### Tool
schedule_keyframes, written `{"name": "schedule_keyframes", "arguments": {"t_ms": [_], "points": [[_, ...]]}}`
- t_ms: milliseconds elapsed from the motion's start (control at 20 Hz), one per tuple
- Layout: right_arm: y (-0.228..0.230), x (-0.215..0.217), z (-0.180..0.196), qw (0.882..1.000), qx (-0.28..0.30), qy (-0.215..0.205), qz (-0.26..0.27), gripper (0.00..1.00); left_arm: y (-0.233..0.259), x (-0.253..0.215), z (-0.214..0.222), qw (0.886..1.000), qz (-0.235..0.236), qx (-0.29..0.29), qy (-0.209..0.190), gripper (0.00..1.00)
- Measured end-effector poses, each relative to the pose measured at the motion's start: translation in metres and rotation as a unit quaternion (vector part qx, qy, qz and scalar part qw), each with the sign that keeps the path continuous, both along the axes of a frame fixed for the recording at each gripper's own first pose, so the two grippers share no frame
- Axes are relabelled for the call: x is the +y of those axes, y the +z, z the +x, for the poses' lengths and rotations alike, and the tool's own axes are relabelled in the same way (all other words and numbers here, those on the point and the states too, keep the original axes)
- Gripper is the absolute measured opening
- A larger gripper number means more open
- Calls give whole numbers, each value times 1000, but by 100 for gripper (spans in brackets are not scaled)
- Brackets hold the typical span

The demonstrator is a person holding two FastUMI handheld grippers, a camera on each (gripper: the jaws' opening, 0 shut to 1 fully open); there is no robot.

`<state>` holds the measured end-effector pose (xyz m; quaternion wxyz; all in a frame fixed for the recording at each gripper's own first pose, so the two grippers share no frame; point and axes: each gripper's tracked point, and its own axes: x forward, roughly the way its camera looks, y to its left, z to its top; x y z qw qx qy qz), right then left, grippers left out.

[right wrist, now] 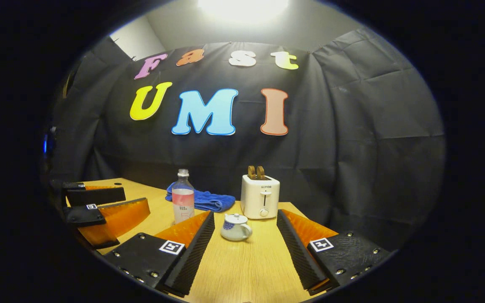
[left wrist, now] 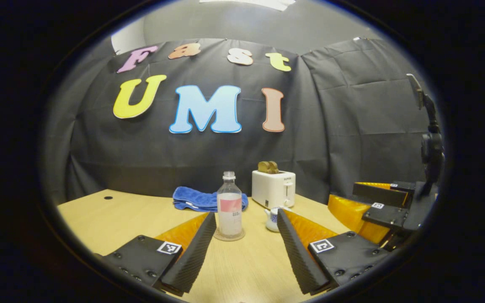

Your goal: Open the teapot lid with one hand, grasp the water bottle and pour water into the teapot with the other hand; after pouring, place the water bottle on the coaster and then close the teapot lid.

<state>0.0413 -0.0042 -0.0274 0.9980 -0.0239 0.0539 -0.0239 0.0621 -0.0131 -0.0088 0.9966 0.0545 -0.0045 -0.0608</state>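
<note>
The teapot [right wrist: 235,227] has its lid on; the water bottle [left wrist: 230,205] looks nearly empty on its coaster [left wrist: 229,237]. Left gripper [left wrist: 246,248] and right gripper [right wrist: 246,248] are both spread wide, holding nothing.

hand-held gripper [left wrist: 246,252], ridged fingers, square tags

Clear plastic water bottle [left wrist: 230,205] with a pink label band stood upright, no cap visible on its neck. It rested on a round, thin, pale coaster [left wrist: 228,237] on the light wooden tabletop. In the right gripper view the same bottle [right wrist: 182,196] stood left of and a little behind the teapot.

Small white ceramic teapot [right wrist: 235,227] with blue markings sat upright on the tabletop, lid on with its knob up, handle turned to the right in that view. In the left gripper view the teapot [left wrist: 272,219] showed just right of the bottle, apart from it, partly hidden.
</note>
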Motion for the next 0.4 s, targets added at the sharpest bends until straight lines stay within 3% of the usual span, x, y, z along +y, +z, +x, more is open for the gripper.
{"name": "schedule_keyframes", "arguments": {"t_ms": [400], "points": [[-12, 11, -32, 1000, -9, 10, -8, 92, -5, -1, -20, 1000, -4, 4, 12, 100]]}}
